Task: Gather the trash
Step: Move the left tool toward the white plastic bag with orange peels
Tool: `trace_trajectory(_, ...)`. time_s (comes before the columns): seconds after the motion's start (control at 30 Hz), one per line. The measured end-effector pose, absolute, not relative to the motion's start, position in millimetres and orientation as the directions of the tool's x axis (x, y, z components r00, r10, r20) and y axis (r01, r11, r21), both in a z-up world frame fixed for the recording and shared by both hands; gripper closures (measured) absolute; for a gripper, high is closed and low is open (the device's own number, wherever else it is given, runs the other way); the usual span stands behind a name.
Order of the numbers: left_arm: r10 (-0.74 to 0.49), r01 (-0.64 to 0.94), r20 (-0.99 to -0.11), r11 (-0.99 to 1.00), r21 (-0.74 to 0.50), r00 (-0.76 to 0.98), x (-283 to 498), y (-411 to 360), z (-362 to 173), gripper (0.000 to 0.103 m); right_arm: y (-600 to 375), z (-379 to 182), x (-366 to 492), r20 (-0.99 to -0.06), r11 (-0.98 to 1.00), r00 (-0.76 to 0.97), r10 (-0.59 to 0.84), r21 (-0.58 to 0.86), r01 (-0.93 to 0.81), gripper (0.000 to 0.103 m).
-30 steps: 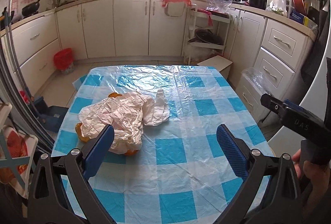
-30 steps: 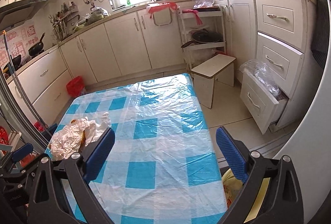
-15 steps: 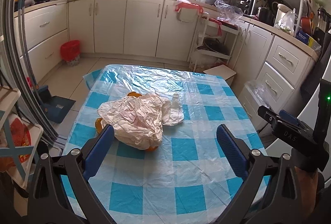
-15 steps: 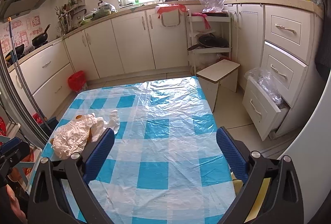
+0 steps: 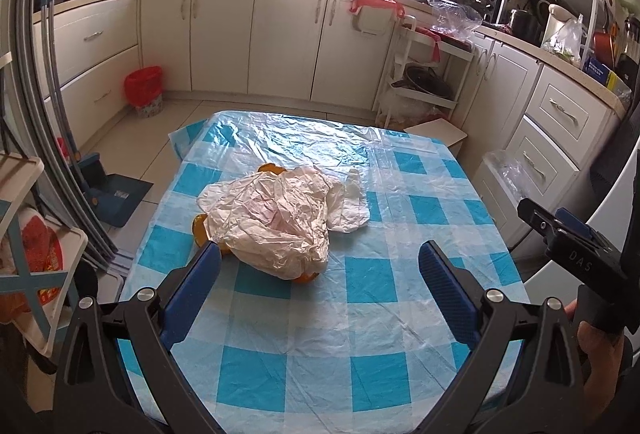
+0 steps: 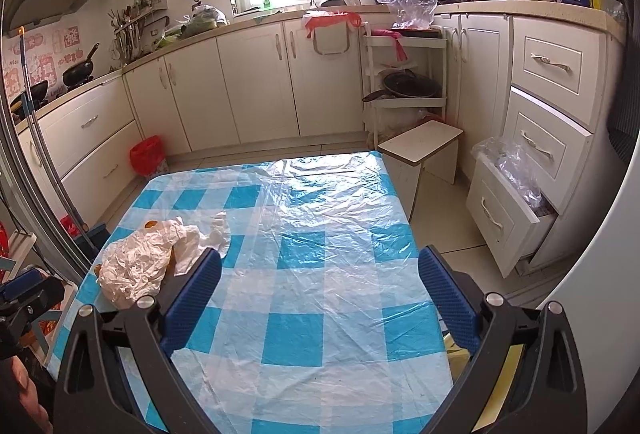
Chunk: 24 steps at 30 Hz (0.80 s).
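A crumpled whitish plastic bag (image 5: 276,222) lies on the left half of the blue-checked table (image 5: 360,318), with orange peel (image 5: 199,226) showing under its edges. The right wrist view has the same bag (image 6: 140,262) at the table's left side. My left gripper (image 5: 320,290) hovers open above the near part of the table, its left finger close to the bag's near edge and nothing between its fingers. My right gripper (image 6: 320,294) is open and empty over the table's near middle; its body (image 5: 572,254) appears at the right edge of the left wrist view.
A red-lined bin (image 5: 143,89) stands on the floor by the far-left cabinets. A white stool (image 6: 422,149) and an open drawer with a clear bag (image 6: 512,189) are right of the table. A blue dustpan (image 5: 112,193) lies left. White cabinets ring the room.
The left gripper has pulled back and risen, so the bag sits farther ahead and more central. The right gripper view has swung left and risen slightly. Both stay open.
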State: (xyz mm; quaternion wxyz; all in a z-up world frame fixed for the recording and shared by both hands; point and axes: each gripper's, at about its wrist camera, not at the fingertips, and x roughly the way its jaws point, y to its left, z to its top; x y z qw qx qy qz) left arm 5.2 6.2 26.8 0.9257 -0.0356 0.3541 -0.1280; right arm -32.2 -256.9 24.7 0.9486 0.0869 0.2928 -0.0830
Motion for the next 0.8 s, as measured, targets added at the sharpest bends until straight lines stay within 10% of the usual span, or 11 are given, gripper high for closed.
trace_trajectory(0.8, -0.286, -0.053, -0.675, 0.899, -0.434, 0.681, 29.8, 90.1, -8.0, 0.008, -248.5, 15.4, -29.2, -0.599, 0.978, 0.796, -0.085, 0.102, 0.182, 0.008)
